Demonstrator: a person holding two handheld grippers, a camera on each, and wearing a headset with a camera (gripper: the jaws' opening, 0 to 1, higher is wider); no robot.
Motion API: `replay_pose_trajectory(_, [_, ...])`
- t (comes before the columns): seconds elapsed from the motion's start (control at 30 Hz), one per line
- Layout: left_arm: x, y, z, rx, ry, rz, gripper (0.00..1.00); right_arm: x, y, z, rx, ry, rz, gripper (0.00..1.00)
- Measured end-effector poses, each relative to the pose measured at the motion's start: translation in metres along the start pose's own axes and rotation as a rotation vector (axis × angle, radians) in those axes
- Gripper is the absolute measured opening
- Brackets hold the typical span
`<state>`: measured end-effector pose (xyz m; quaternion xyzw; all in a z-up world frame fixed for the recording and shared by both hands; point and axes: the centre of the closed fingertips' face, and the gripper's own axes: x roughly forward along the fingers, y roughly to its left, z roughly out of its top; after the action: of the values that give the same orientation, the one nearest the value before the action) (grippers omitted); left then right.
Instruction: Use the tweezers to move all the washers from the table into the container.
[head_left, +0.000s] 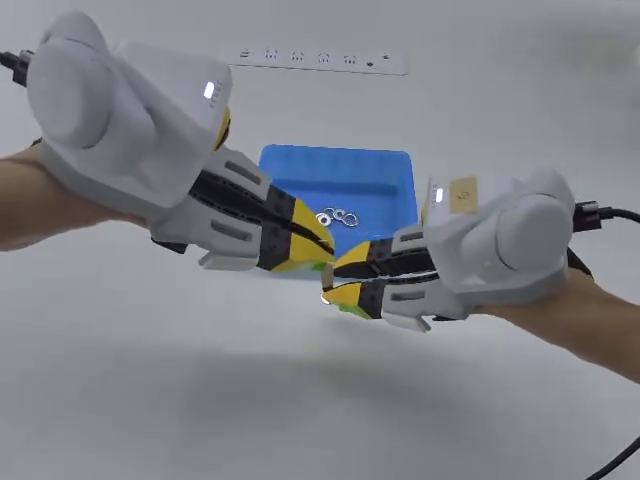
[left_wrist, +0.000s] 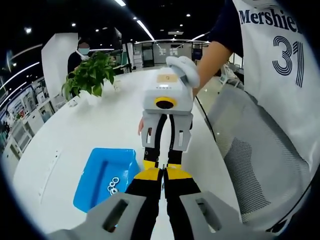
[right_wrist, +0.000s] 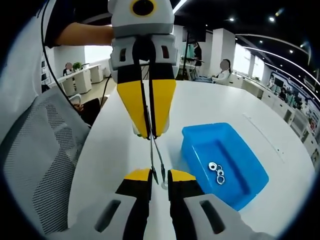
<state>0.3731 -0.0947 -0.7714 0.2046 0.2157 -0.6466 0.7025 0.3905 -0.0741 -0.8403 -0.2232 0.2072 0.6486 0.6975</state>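
Left gripper (right_wrist: 151, 134) jaws are clamped on the tweezers (right_wrist: 151, 150), held tips-down, judged for pinching a loose washer (right_wrist: 164, 186) off the table (right_wrist: 115, 150) | right gripper (right_wrist: 160, 176) jaws nearly together, flanking the tweezer arms, judged for squeezing; contact cannot be told | loose washer lies at tweezer tips, just beside container (right_wrist: 210, 126), where other washers (right_wrist: 217, 171) are gathered.

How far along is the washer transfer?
Done: a few small metal washers lie in the blue plastic container. In hand: the left gripper is shut on the thin metal tweezers, tips down by one more washer on the white table, between the jaws of the right gripper. Left: getting that washer into the container.
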Motion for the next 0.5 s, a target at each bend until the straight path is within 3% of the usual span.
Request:
replay_pose_trajectory(0.07, [0.003, 0.004, -0.003, 0.016, -0.004, 0.002, 0.06, 0.001, 0.000, -0.001, -0.001, 0.003, 0.003, 0.14])
replay_pose_trajectory(0.17, [0.006, 0.007, -0.007, -0.006, -0.003, 0.000, 0.06, 0.002, -0.002, -0.003, 0.005, 0.006, 0.005, 0.14])
replay_pose_trajectory(0.27, [0.007, 0.010, -0.002, 0.024, -0.006, 0.026, 0.06, 0.002, -0.002, -0.005, 0.010, 0.008, 0.009, 0.14])
replay_pose_trajectory(0.3, [0.006, 0.014, -0.015, 0.005, 0.021, 0.028, 0.06, 0.002, -0.003, -0.005, 0.009, 0.010, 0.009, 0.14])
replay_pose_trajectory(0.33, [0.006, 0.020, -0.021, 0.009, 0.016, 0.027, 0.06, 0.002, -0.003, -0.007, 0.014, 0.011, 0.012, 0.14])
replay_pose_trajectory(0.4, [0.010, 0.011, -0.011, -0.008, -0.013, 0.002, 0.06, 0.003, -0.003, -0.007, 0.019, 0.009, 0.013, 0.14])
replay_pose_trajectory(0.5, [0.009, 0.017, -0.012, 0.024, 0.005, 0.033, 0.06, 0.003, -0.004, -0.008, 0.017, 0.012, 0.014, 0.14])
